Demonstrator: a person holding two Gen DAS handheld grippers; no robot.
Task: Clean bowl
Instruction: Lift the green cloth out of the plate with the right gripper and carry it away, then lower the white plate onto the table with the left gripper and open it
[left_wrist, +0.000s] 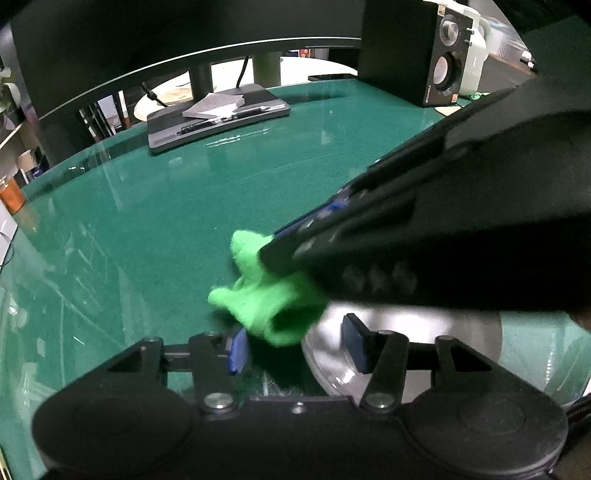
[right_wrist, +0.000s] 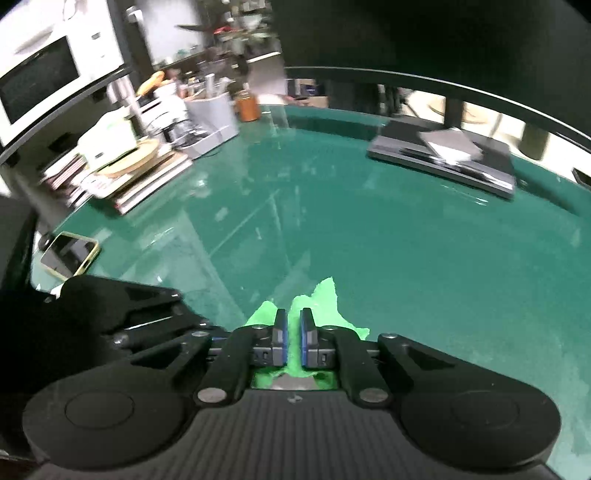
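Two grippers are at work over our shiny green table (left_wrist: 155, 229). We see the right gripper (right_wrist: 292, 334) with its blue fingers (right_wrist: 280, 334) close together, pinching a bright green cloth (right_wrist: 325, 306). In the left view, that cloth (left_wrist: 266, 295) hangs from the right gripper (left_wrist: 280, 240) and touches the rim of the round silver metal bowl (left_wrist: 454, 332). The bowl sits on the table, low and to the right. The left gripper (left_wrist: 295, 350) has its fingers (left_wrist: 238, 350) wide apart, one on each side of the bowl's rim, not squeezing it. A yellow phone (right_wrist: 70, 254) lies near the table edge.
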